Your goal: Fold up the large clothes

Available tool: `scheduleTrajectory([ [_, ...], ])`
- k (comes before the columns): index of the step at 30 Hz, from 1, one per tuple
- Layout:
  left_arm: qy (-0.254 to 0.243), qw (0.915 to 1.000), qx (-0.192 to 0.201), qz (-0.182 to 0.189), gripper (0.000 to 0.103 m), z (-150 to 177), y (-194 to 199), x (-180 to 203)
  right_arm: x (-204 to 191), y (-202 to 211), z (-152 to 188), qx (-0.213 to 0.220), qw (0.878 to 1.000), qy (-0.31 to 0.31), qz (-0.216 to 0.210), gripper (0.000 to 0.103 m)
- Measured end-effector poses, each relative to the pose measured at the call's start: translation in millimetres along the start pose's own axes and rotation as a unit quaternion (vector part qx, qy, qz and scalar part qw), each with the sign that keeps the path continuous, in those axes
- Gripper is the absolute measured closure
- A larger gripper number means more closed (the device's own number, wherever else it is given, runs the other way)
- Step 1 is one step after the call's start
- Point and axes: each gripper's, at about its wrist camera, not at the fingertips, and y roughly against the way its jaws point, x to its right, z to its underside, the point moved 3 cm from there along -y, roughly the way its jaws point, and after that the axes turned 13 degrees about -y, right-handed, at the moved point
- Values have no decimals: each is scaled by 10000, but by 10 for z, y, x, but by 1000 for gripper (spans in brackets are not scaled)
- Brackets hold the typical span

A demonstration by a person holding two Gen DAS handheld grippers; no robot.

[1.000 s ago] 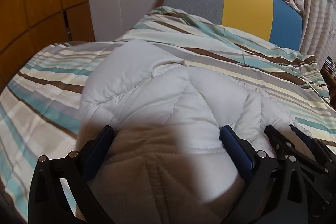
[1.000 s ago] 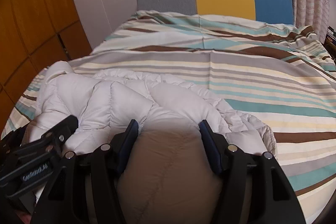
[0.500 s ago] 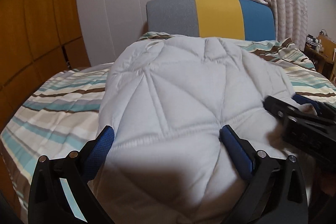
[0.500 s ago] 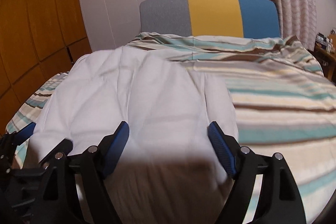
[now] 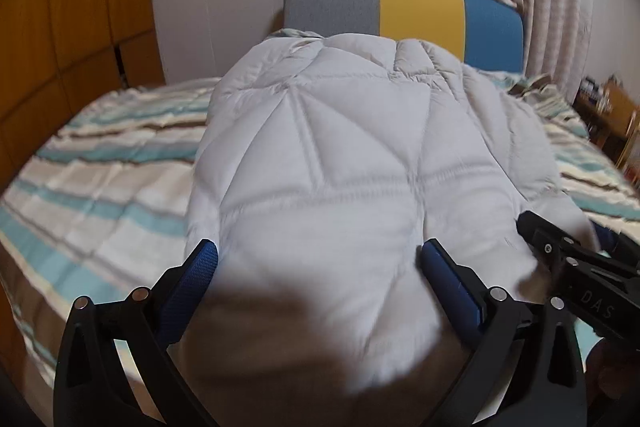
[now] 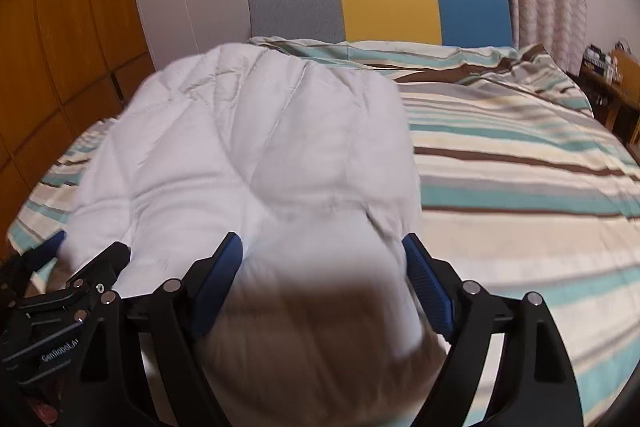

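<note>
The white quilted jacket [image 5: 344,163] fills the middle of both my wrist views, bulging up between my fingers and running away from me toward the grey, yellow and blue headboard [image 5: 416,11] at the top of the frame; I judge its long axis to lie that way, near edge at my grippers and far edge close to the headboard, though I cannot tell collar from hem through the puffed panels and the blur. It lies on the striped bed cover [image 6: 520,163], toward the left half of the bed in the right wrist view, with bare stripes to its right. My left gripper [image 5: 320,255] stands wide with padding heaped between its blue pads; I cannot tell whether the pads press on it or only flank it. My right gripper [image 6: 322,247] is opening, fabric still mounded between its jaws, and the pads look clear of it. The risk I see is uneven release: if my right side lets go while my left side has cloth, the slippery, springy down could slide sideways or spring back open, leaving the fold crooked. The bulk could also catch on a pad as I pull away and drag the top layer with it. The two grippers sit near each other at the lower edge, so they could knock together.
</note>
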Motion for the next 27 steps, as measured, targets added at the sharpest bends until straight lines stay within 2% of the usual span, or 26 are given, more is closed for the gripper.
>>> scheduleTrajectory([
  [3, 347, 9992, -79, 178, 3, 144, 205, -47, 75, 218, 124, -6, 9998, -184, -38, 18],
  [5, 441, 9987, 27, 263, 3, 242, 332, -41, 119, 335, 211, 34, 9998, -169, 67, 14],
  [8, 98, 9995, -213, 217, 3, 372, 226, 19, 183, 288, 330, -134, 9995, -56, 264, 13],
  [11, 262, 9979, -406, 424, 3, 453, 117, -8, 193, 196, 379, -264, 9991, 57, 315, 13],
  [14, 507, 9958, -526, 544, 3, 454, 190, -60, 177, 286, 373, -294, 9991, -38, 304, 13],
  [17, 524, 9969, -394, 432, 3, 474, 404, -44, 144, 476, 406, -269, 9994, -95, 184, 12],
  [23, -191, 9998, -96, -36, 3, 503, 862, 34, -22, 865, 600, -323, 9992, 149, -157, 8],
  [27, -236, 9995, 104, -162, 3, 552, 1115, -60, -149, 1129, 668, -173, 9984, 471, -250, 5],
])
